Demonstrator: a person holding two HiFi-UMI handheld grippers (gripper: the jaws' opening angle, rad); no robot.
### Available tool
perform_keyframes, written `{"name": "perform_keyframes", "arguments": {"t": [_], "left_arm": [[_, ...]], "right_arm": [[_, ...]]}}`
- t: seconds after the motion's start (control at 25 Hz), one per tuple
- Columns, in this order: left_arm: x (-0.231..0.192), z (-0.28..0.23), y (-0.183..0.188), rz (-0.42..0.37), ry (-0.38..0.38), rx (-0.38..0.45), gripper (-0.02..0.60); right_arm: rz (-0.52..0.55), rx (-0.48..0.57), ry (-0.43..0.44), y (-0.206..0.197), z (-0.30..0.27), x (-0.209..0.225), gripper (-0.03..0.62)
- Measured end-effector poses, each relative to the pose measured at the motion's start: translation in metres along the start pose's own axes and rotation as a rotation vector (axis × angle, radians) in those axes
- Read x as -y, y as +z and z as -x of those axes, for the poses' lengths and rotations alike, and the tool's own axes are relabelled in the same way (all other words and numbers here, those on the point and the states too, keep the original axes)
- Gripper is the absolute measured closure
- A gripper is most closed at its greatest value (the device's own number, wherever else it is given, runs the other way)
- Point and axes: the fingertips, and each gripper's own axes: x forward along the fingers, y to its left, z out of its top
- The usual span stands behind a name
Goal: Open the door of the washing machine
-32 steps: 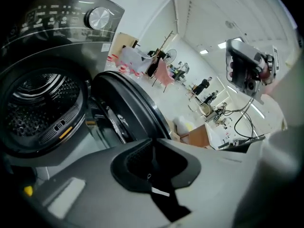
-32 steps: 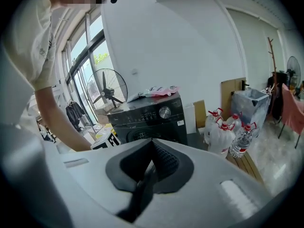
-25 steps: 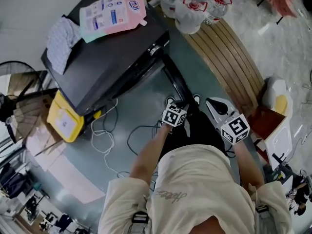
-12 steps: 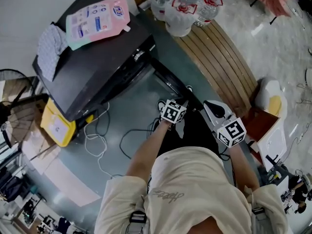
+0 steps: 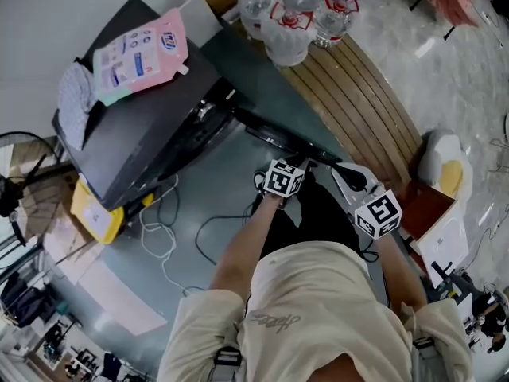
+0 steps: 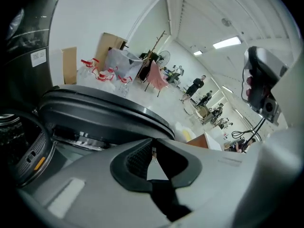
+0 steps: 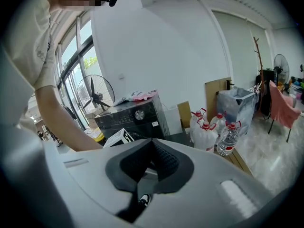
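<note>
door [image 5: 278, 138] swung wider | left hand-held gripper [image 5: 301, 165] at its edge, contact unclear

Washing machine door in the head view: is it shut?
No, the door stands swung out from the washing machine, its far edge well away from the machine's front.

The washing machine [image 5: 151, 134] is cased in a dark, smooth finish with a dull sheen, and its door [image 6: 104, 110] is rimmed in glossy black. On top are laid a shiny pink plastic pouch [image 5: 139, 54] and a soft patterned cloth [image 5: 73, 106]. Clear plastic bottles [image 5: 282, 22] are stood by slatted wood [image 5: 358, 94], far right. The left gripper [image 6: 153, 146] and right gripper [image 7: 152, 148] are shelled in matt grey plastic, with ribbed black pads [image 6: 137, 158].
</note>
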Motion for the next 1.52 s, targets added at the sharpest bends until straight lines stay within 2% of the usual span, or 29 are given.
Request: {"name": "perform_keyframes", "arguments": {"t": [0.24, 0.36, 0.72, 0.96, 1.08, 1.16, 1.36, 1.52], "left_arm": [[-0.007, -0.022, 0.036, -0.013, 0.014, 0.001, 0.524], [-0.018, -0.031, 0.054, 0.009, 0.021, 0.013, 0.506], [-0.077, -0.03, 0.102, 0.152, 0.127, 0.107, 0.495], [-0.116, -0.022, 0.128, 0.306, 0.176, 0.214, 0.494], [-0.13, -0.017, 0.138, 0.35, 0.193, 0.25, 0.5], [-0.134, -0.017, 0.139, 0.347, 0.201, 0.242, 0.508], [-0.129, -0.022, 0.129, 0.281, 0.212, 0.183, 0.509], [-0.124, -0.025, 0.117, 0.281, 0.212, 0.16, 0.505]], "right_arm": [[-0.024, -0.013, -0.003, -0.002, 0.003, 0.03, 0.592], [-0.031, -0.018, -0.002, -0.002, 0.001, 0.042, 0.592], [-0.047, -0.023, -0.001, 0.005, -0.005, 0.076, 0.592], [-0.044, -0.025, 0.012, 0.009, -0.014, 0.092, 0.592], [-0.042, -0.024, 0.017, 0.011, -0.017, 0.098, 0.592], [-0.042, -0.024, 0.019, 0.012, -0.018, 0.1, 0.592], [-0.045, -0.024, 0.023, 0.012, -0.021, 0.106, 0.592], [-0.053, -0.025, 0.029, 0.011, -0.022, 0.108, 0.592]]}}
